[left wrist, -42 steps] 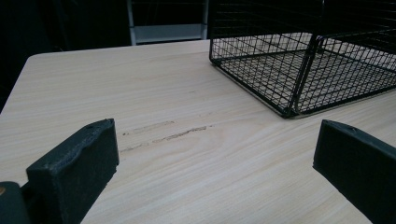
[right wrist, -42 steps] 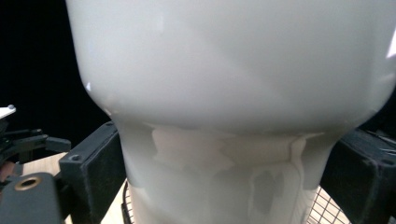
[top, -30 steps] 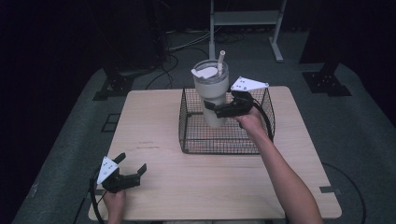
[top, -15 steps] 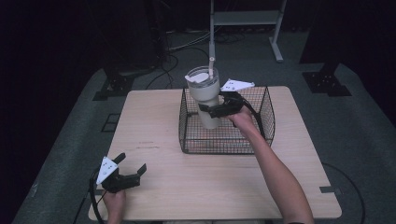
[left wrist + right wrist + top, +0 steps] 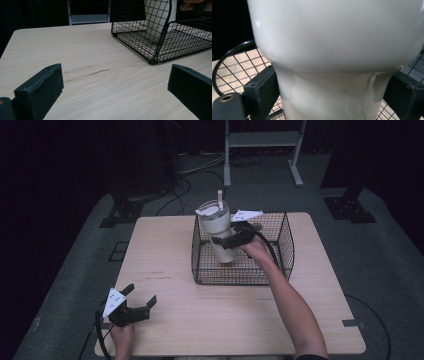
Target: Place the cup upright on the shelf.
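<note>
White tumbler clamped upright by right hand-held gripper inside wire basket; left hand-held gripper released, idle on bench

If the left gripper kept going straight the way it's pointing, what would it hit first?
Probably the wire basket: the left gripper points across bare table toward its near corner, though it might slip just past its left side.

The tumbler is cream-white with a white straw. The wire basket is black, in a grid pattern. The table is pale wood grain. The floor seems grey-green.
</note>
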{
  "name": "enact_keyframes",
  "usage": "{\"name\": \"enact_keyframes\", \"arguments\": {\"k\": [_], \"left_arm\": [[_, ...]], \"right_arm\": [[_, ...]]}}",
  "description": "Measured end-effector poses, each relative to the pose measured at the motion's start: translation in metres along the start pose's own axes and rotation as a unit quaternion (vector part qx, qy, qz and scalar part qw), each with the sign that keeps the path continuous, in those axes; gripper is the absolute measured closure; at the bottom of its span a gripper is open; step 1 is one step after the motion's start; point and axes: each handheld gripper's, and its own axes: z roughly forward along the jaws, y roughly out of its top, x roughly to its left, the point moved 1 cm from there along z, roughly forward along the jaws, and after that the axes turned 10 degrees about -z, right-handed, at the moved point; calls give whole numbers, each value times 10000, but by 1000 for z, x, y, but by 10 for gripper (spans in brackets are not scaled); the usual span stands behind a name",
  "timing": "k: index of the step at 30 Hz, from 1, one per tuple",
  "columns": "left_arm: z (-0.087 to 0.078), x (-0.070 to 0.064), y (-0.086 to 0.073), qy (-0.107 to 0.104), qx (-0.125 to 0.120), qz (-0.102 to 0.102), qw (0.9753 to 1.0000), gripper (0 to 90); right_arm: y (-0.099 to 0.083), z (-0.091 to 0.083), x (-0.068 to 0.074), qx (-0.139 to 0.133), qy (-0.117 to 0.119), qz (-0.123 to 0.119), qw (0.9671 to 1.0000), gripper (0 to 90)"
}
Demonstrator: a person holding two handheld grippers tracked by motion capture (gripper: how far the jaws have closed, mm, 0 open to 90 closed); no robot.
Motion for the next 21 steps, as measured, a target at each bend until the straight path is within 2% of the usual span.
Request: {"name": "enact_keyframes", "arguments": {"k": [16,21], "left_arm": [[-1,1,0,-20,-19,-53,10000,0],[-1,1,0,-28,-24,-51,10000,0]], "right_arm": [[-7,17,-4,324,66,-81,9994,90],[-11,19,-6,389,77,-28,9992,89]]}}
